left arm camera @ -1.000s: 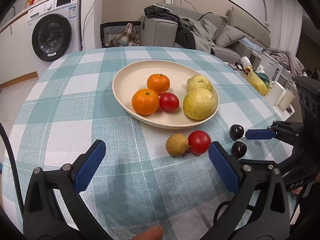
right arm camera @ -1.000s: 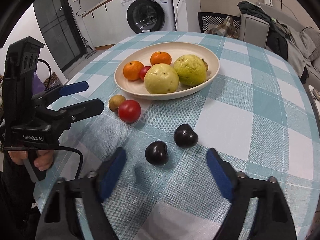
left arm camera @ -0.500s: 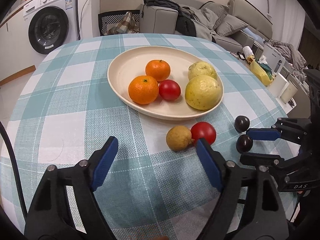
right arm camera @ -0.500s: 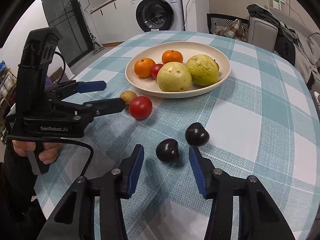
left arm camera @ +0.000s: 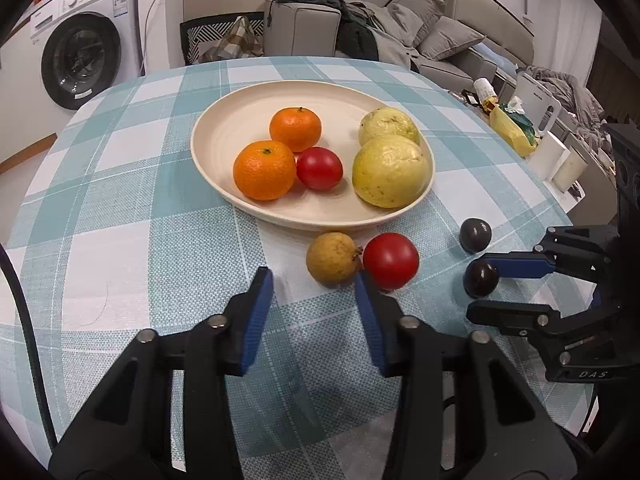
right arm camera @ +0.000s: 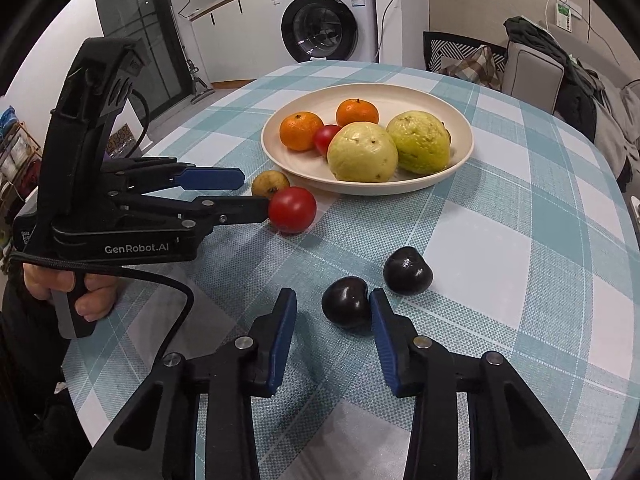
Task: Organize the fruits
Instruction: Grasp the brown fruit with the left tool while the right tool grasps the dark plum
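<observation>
Left gripper (left arm camera: pixel 316 286): jaws have just been closing and now stand narrowed but apart, holding nothing. The brown longan-like fruit (left arm camera: pixel 332 258) lies on the checked tablecloth (left arm camera: pixel 120 216) just ahead of the gap, slightly toward the right-hand pad; the loose tomato (left arm camera: pixel 391 261) touches it on the right, near that pad's tip. Both sit just short of the cream plate (left arm camera: pixel 216 140), which carries two tangerines, a tomato and two guavas.

Right gripper (right arm camera: pixel 334 306): jaws likewise just closing, narrowed, nothing clamped. The nearer dark plum (right arm camera: pixel 346 302) sits at the pad tips, against the right-hand one; the second plum (right arm camera: pixel 408 270) lies just beyond, to the right. Judgement: each gripper must advance slightly before closing.
</observation>
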A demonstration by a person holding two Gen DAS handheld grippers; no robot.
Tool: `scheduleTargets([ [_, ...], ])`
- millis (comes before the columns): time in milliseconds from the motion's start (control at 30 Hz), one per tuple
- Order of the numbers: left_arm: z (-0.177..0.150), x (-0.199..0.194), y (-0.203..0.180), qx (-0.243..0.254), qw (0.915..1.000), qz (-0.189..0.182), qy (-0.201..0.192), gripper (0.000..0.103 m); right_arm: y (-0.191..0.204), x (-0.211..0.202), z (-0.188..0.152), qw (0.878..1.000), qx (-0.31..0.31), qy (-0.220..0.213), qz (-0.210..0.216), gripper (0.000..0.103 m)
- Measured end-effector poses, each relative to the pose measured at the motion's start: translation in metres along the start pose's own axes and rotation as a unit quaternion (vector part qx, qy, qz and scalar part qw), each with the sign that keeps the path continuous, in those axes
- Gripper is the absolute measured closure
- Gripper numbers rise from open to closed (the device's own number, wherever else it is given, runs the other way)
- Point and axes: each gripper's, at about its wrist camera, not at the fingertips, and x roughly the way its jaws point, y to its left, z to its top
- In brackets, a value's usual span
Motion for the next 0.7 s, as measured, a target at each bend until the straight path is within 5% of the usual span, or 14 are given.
scheduleTargets([
  [233,0.0,-0.001,-0.0011,0.004,0.9997,-0.022,-0.002,0.085,0.0012,-0.0014,0.0004,1.0,-0.004,-0.004,-0.005,0.07],
  [700,-0.0014,-0.0057,-0.0003,0.002,0.9996,-0.027,-0.007,0.085,-0.0009,0.0009,0.0002,1.0,-0.005,-0.002,-0.01,0.072],
])
